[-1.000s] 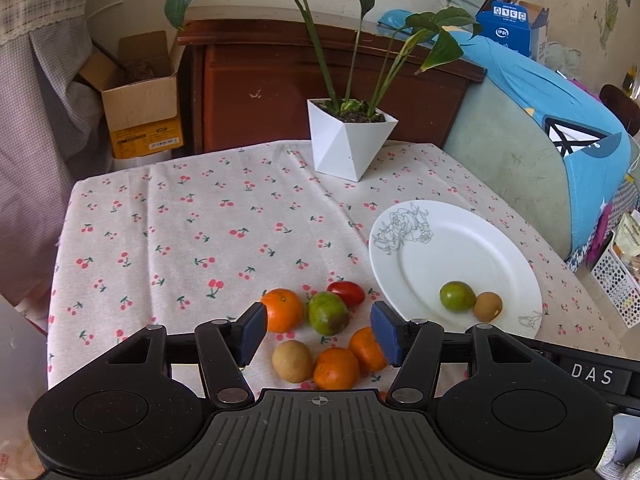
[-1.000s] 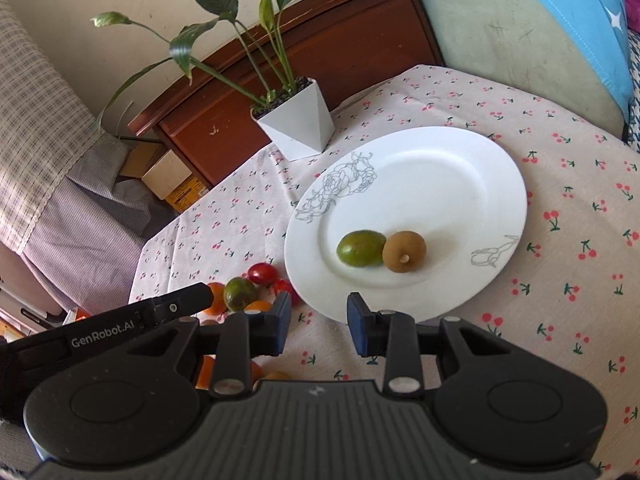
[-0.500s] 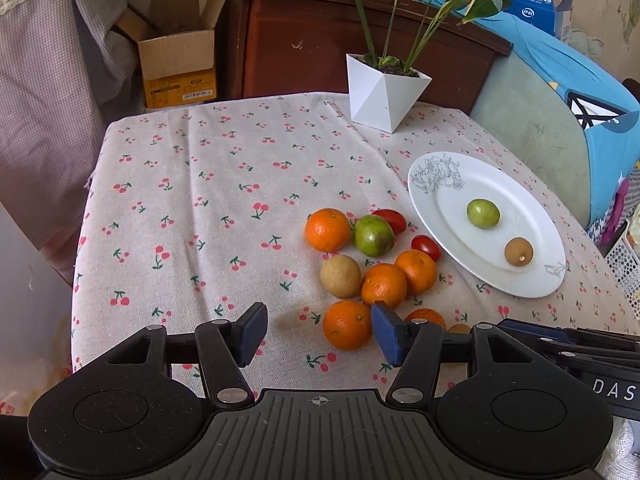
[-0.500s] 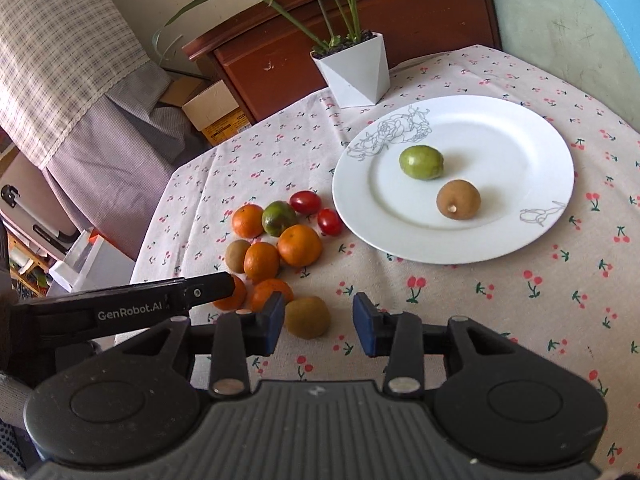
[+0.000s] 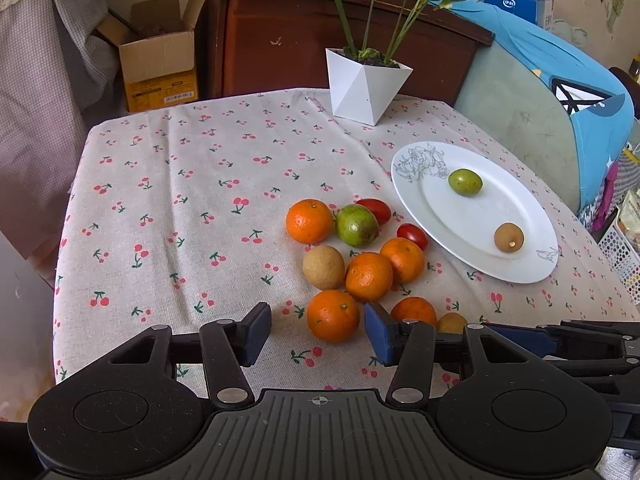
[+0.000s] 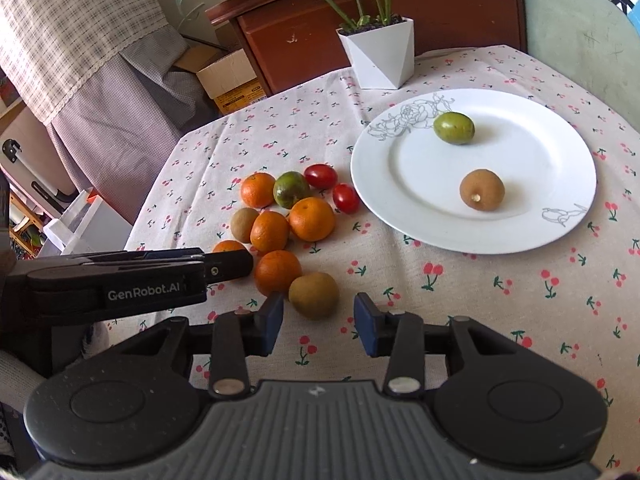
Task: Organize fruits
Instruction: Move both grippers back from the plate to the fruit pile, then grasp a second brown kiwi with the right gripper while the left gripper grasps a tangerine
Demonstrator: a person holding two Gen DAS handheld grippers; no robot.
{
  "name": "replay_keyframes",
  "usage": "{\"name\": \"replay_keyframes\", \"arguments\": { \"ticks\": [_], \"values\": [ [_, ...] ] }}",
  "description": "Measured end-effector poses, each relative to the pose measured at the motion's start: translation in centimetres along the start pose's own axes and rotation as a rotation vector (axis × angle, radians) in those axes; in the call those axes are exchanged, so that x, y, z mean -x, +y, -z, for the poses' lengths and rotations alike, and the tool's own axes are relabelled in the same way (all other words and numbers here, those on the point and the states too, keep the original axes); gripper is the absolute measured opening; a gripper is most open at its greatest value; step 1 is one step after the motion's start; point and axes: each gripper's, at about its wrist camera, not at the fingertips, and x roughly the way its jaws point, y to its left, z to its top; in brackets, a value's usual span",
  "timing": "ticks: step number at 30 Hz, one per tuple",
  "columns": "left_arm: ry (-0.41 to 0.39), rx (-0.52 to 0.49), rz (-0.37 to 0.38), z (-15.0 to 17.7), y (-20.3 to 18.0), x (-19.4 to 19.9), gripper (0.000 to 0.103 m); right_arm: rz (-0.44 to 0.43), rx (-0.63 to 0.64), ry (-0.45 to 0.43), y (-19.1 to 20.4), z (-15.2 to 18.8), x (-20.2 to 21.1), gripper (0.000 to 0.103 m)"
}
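The left tongs are spread apart, and their jaws have just been closing in a little. An orange sits on the cloth between the 2 blue pads, but the pads do not press on it. The right tongs are spread apart too, and their jaws have just been opening a bit. A small brown fruit lies just in front of the gap between the blue pads, and nothing is squeezed.

The fruits lie in a heap on the cherry tablecloth, just beside the white plate. In the heap you can see 5 oranges in all, a green fruit, 2 red tomatoes and another brown fruit. Some of them touch each other.

On the plate there are 2 fruits, well apart from each other: a green one near the flower drawing and a brown one closer to the near rim.

A white plant pot stands at the far side of the table. Behind it is a brown wooden cabinet, and a cardboard box sits on the floor beside that.
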Motion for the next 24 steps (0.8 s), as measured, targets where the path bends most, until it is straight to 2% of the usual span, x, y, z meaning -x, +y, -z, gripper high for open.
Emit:
{"name": "replay_keyframes", "arguments": {
  "ticks": [9, 12, 19, 24],
  "values": [
    [-0.018, -0.042, -0.013, 0.2, -0.4, -0.4, 0.045, 0.027, 0.03, -0.009, 0.4, -0.1, -0.6, 0.037],
    [-0.024, -0.059, -0.013, 0.2, -0.6, -0.5, 0.044, 0.03, 0.036, -0.014, 0.4, -0.1, -0.7, 0.031],
    [-0.03, -0.079, 0.015, 0.4, -0.8, -0.3, 0.026, 0.031, 0.028, -0.024, 0.5, -0.2, -0.7, 0.028],
    [-0.048, -0.076, 0.013, 0.5, -1.0, -0.1, 0.026, 0.032, 0.004, -0.043, 0.2, -0.5, -0.3, 0.028]
  ]
}}
